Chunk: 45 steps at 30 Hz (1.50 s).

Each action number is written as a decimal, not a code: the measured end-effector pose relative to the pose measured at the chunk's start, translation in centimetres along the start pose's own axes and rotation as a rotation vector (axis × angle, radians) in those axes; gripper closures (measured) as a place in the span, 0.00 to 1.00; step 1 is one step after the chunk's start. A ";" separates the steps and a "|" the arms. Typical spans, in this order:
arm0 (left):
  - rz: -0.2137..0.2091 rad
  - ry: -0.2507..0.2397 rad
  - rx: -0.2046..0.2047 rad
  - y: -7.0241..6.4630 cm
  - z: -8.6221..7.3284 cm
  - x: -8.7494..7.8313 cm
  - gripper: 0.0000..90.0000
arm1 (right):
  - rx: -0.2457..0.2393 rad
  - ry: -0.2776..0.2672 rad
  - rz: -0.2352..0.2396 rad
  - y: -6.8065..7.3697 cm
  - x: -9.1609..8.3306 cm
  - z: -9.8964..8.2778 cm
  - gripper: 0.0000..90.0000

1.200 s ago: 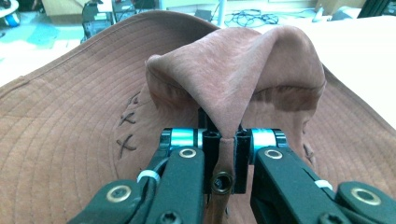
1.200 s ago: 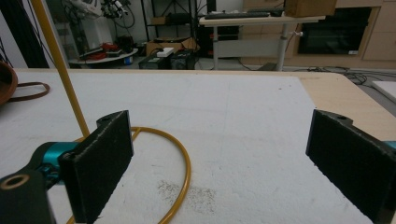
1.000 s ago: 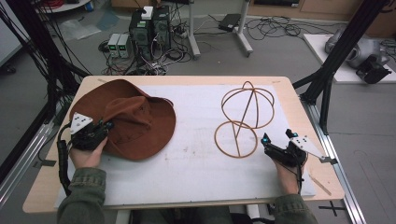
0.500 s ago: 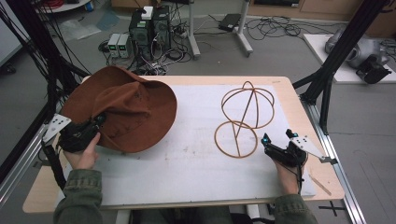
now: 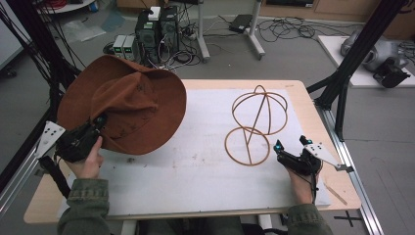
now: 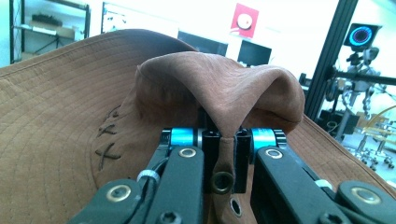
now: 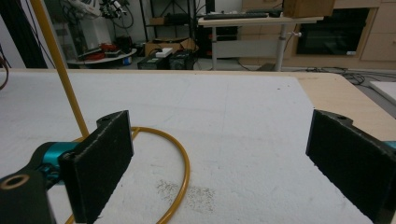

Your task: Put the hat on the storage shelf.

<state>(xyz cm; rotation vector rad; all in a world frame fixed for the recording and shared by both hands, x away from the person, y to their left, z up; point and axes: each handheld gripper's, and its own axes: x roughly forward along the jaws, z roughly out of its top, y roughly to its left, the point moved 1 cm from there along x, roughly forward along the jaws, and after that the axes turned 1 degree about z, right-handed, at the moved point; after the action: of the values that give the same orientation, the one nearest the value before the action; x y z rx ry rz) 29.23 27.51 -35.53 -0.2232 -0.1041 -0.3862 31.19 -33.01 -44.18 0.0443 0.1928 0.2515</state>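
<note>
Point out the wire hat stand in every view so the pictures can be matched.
High view: the wire hat stand stands right of centre on the white mat.
Left gripper view: too blurred at the right edge to tell, beyond the brown hat.
Right gripper view: its rod and base ring at lower left.
Shared landmark: the base ring on the mat.

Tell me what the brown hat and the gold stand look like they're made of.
Hat: soft brown fabric, probably cotton or suede-like cloth, matte. It folds where the left gripper pinches it, with rows of stitching on the brim and metal eyelets. Stand: thin rod bent into hoops and a ring base, likely metal wire with a smooth gold or yellow coating, though painted rattan can't be ruled out.
</note>
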 end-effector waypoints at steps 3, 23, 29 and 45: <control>-0.006 -0.020 0.023 -0.7 0.5 0.2 0.97 | 0.002 0.000 0.002 0.0 0.0 0.0 0.07; -0.122 -0.142 0.019 -3.3 4.1 1.4 0.97 | 0.011 -0.003 -0.001 -0.2 -0.3 0.0 0.07; -0.181 -0.149 0.030 -4.5 4.9 2.4 0.97 | 0.011 -0.004 0.000 -0.2 -0.3 0.0 0.07; -0.279 -0.152 0.025 -7.5 5.6 5.8 0.97 | 0.028 -0.008 0.010 -0.2 -0.3 -0.1 0.07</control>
<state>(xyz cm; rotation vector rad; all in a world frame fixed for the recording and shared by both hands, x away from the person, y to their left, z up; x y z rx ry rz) 31.37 19.96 -27.80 -0.2141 -0.2909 -0.6456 30.90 -33.28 -44.19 0.0738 0.1887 0.2584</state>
